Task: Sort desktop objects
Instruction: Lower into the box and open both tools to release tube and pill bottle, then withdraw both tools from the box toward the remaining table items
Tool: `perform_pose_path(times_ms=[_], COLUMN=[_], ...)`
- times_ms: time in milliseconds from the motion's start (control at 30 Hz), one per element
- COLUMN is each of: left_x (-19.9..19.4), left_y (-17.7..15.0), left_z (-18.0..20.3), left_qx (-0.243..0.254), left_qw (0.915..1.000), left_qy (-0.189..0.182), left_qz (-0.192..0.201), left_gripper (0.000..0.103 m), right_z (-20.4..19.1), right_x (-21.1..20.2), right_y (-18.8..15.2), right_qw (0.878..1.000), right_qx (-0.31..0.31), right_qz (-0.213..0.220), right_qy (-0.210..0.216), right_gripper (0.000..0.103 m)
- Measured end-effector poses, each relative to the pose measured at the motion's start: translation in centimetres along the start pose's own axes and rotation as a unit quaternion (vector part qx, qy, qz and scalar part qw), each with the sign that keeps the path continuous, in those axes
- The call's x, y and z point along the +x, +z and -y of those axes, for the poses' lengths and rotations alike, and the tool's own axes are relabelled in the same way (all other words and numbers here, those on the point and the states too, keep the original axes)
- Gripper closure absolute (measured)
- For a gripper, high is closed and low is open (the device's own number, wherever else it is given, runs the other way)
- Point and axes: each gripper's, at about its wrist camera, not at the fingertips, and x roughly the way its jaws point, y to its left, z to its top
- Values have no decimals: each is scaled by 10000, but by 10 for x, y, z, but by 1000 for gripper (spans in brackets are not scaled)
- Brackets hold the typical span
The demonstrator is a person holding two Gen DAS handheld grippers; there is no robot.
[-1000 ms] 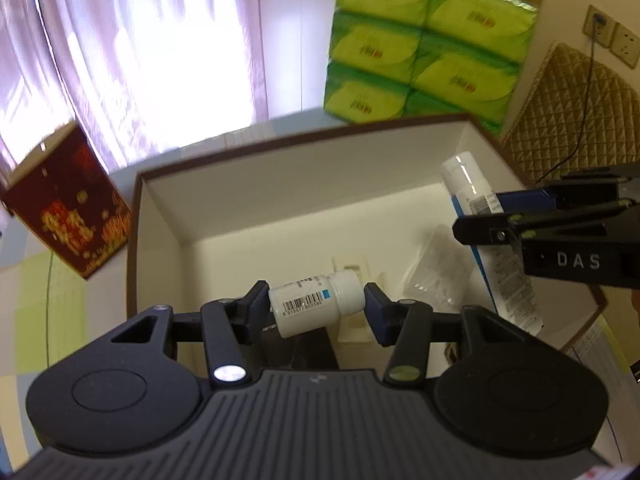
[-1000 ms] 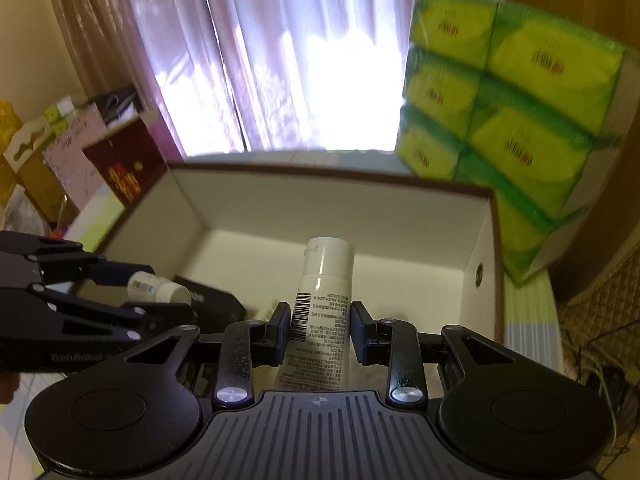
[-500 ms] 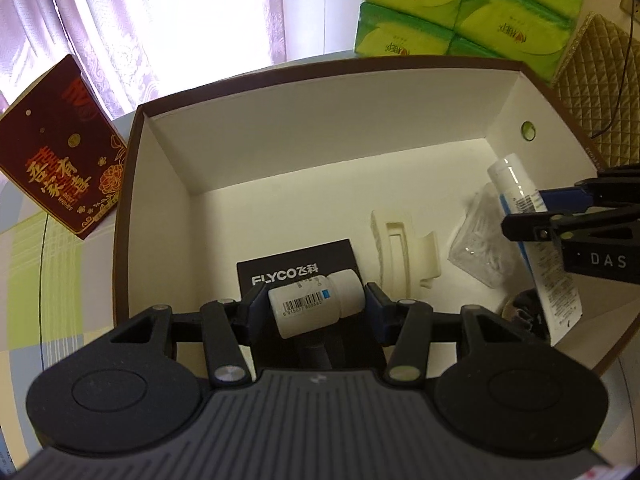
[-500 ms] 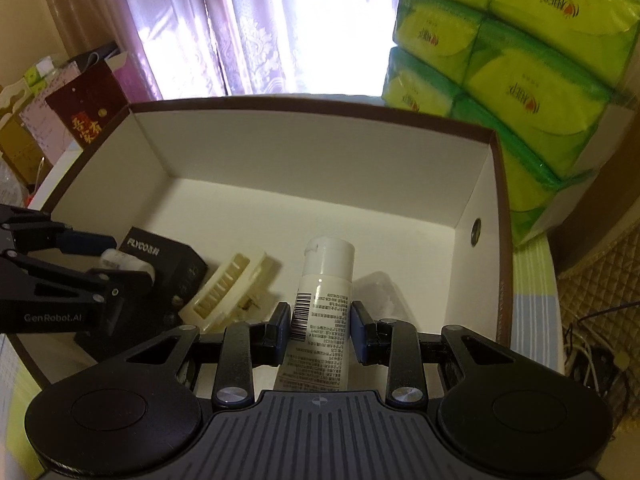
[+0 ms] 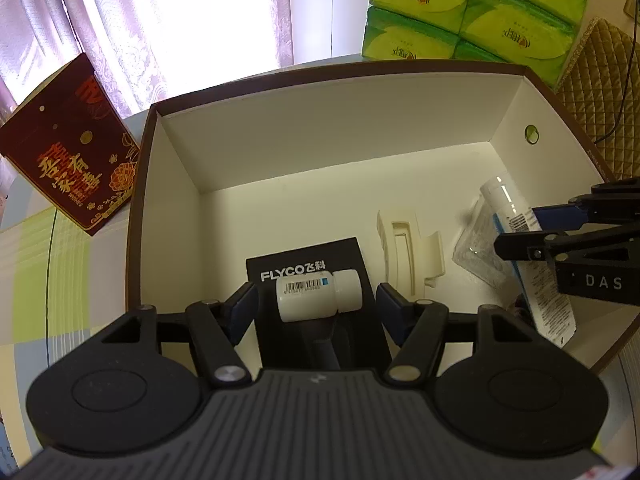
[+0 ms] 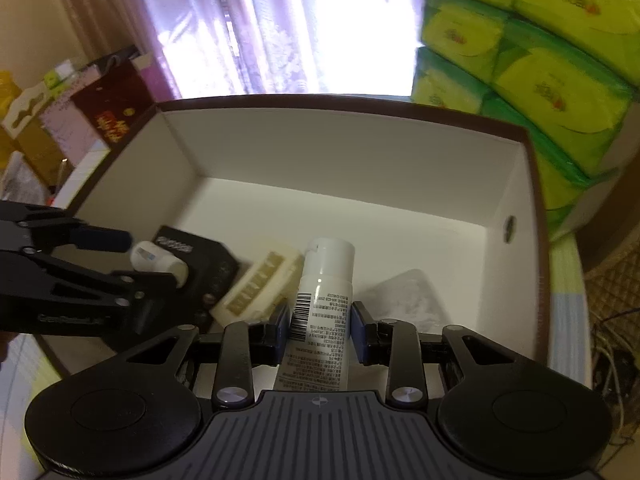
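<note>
Inside the brown-rimmed white box (image 5: 320, 120), a small white pill bottle (image 5: 316, 296) lies on its side on a black FLYCO box (image 5: 308, 256). My left gripper (image 5: 317, 303) straddles the bottle. Its jaws are opening, and both pads stand clear of the bottle's ends. In the right wrist view the bottle (image 6: 158, 260) shows beside the left gripper's fingers (image 6: 100, 238). My right gripper (image 6: 320, 322) is shut on a white tube (image 6: 324, 280) with a barcode, cap pointing into the box (image 6: 340, 148). From the left wrist view, that tube (image 5: 516, 216) hangs over the box's right side.
A cream plastic tray (image 5: 408, 248) and a clear plastic bag (image 5: 476, 248) lie on the box floor. Green tissue packs (image 5: 472, 12) are stacked behind the box. A red gift bag (image 5: 72, 148) stands to its left and a quilted cushion (image 5: 600, 80) to its right.
The left jaws have spread off the pill bottle, which now rests on the black box. Both grippers have come lower over the box. The right gripper keeps its hold on the tube.
</note>
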Motion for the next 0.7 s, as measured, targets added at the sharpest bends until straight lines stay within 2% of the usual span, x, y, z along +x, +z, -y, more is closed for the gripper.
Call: perform_pose_path(times_ms=[67,167,333,400,500,700], left_x=[-1,-3,-8,-11,-14,-20], left_y=[-1,-2,-4,-5,-7,-8], left_z=[0,1,-1,-1,-1,1], left_qx=[5,13,-1,26,55,69], left_qw=[10000,10000,10000,10000,10000,10000], left_qy=[3,14,23,33,33,53], left_qz=[-6,-9,3,9,17,0], left_gripper=[42,40,32,30,27,22], right_z=[-4,-11,-7,-5,-4,-1], right_x=[-2,-7,-14,-17,-21,-25], right_y=[0,1,-1,-4,-8,-13], right_qw=[9999,9998,10000,10000,9999,10000], right_qx=[1,-91,-33,-35,-84,48], right_qz=[63,165,84,64,58,-85], right_qy=[120,101,33,19,-22,-8], right_gripper=[71,48,35,22,13,7])
